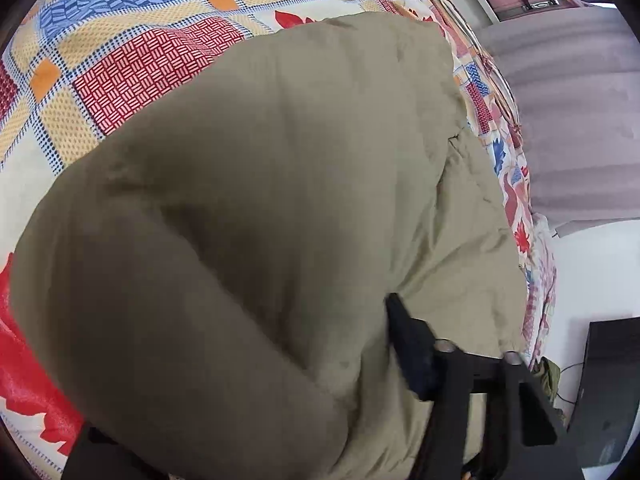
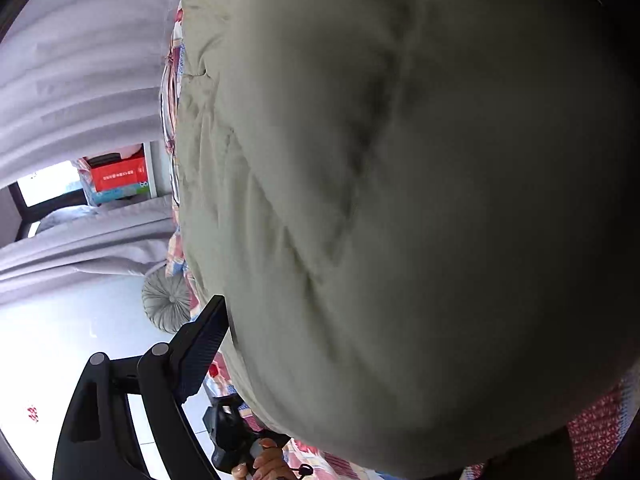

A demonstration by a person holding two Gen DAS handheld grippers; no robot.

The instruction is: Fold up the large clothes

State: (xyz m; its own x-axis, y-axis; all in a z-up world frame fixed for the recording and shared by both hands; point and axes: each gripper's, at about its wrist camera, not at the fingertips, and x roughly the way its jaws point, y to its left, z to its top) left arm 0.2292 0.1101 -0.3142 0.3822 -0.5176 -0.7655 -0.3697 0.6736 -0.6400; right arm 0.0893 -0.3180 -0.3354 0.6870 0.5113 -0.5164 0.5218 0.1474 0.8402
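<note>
A large olive-khaki padded garment [image 1: 260, 220] fills most of the left wrist view and lies bunched over a patterned bedspread [image 1: 132, 60]. My left gripper [image 1: 384, 320] is shut on a fold of the garment; only its right finger [image 1: 408, 344] shows, the other is buried under cloth. In the right wrist view the same garment [image 2: 400, 200] billows close to the lens. My right gripper [image 2: 236, 320] is shut on its edge; the left finger [image 2: 200, 348] shows, the other is hidden behind the fabric.
Grey curtains [image 2: 72, 80] hang beside the bed. A red box [image 2: 118, 174] and a round grey cushion [image 2: 168, 300] are by the bed edge. A dark box [image 1: 604, 392] stands on the white floor. The other handheld gripper and a hand [image 2: 256, 456] show below.
</note>
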